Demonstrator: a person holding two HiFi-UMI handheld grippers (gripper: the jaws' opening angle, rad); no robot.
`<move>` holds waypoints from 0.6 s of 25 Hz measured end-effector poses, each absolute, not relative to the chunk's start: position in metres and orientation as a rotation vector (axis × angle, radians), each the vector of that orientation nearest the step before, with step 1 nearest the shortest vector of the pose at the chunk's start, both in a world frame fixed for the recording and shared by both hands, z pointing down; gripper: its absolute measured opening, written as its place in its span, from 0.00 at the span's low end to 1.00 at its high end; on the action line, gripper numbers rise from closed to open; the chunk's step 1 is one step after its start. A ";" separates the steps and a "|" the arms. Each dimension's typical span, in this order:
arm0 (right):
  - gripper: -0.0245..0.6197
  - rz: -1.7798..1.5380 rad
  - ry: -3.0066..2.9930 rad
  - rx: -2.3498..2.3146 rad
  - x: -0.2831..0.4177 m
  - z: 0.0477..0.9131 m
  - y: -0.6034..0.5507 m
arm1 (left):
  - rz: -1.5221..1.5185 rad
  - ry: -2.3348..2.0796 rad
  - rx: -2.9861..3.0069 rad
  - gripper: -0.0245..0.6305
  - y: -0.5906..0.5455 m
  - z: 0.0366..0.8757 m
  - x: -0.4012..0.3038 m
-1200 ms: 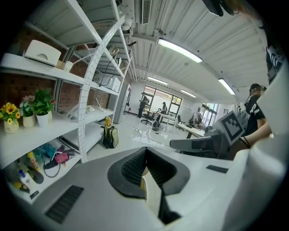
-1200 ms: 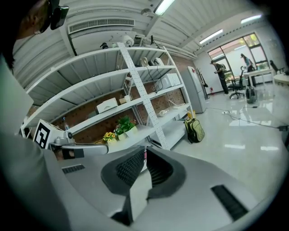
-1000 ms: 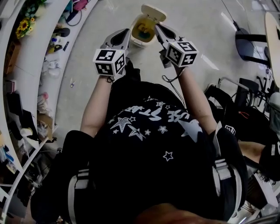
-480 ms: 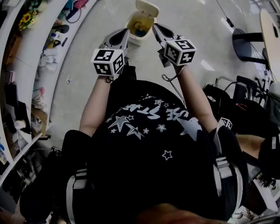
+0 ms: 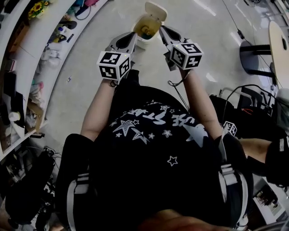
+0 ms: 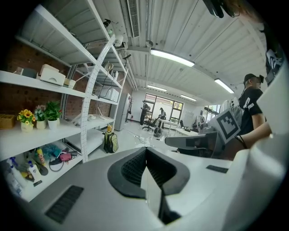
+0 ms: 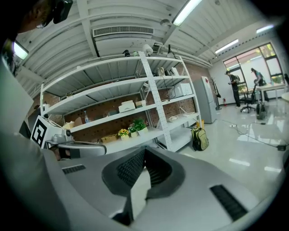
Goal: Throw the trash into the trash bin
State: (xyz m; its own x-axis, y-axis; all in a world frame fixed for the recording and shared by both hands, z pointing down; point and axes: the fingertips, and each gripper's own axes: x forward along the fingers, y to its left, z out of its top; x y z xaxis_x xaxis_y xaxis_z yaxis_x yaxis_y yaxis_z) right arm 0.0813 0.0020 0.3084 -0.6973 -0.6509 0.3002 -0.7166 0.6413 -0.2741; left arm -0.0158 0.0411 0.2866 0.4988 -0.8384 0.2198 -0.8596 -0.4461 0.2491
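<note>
A cream trash bin (image 5: 141,39) stands on the floor with its lid (image 5: 156,10) flipped up. Yellowish contents and a dark scrap show inside. My left gripper (image 5: 132,37) is held just to the bin's left, its tips by the rim. My right gripper (image 5: 162,30) has its tips at the bin's right edge. In the left gripper view my left gripper (image 6: 145,149) is shut, with nothing between the pads. My right gripper (image 7: 144,149) is shut and empty too. Each gripper shows in the other's view, the right gripper (image 6: 194,141) and the left gripper (image 7: 81,149).
Curved white shelving (image 5: 34,43) with flowers, bottles and clutter runs along the left. A dark chair (image 5: 255,47) and a round table edge (image 5: 281,43) stand at right, with cables (image 5: 235,97) below. A backpack (image 6: 109,142) leans by the shelf. People stand far off near the windows.
The shelving at left has slid down and out across the view and the chair at right has shifted. Both grippers keep their spots beside the open bin.
</note>
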 end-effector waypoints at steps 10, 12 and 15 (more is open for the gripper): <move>0.05 0.549 -2.694 1.108 0.085 0.310 0.006 | 0.104 -1.473 2.411 0.05 0.058 0.289 -0.013; 0.05 0.560 -2.692 1.095 0.084 0.316 0.005 | 0.099 -1.483 2.396 0.05 0.058 0.290 -0.014; 0.05 0.563 -2.688 1.095 0.086 0.322 0.004 | 0.094 -1.484 2.393 0.05 0.060 0.293 -0.011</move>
State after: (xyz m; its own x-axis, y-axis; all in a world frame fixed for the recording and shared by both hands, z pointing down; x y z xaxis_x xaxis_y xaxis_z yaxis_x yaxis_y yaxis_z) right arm 0.0859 0.0040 0.3220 -0.7108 -0.6327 0.3073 -0.7028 0.6561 -0.2749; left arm -0.0110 0.0598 0.2927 0.4572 -0.8609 0.2229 -0.8822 -0.4075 0.2359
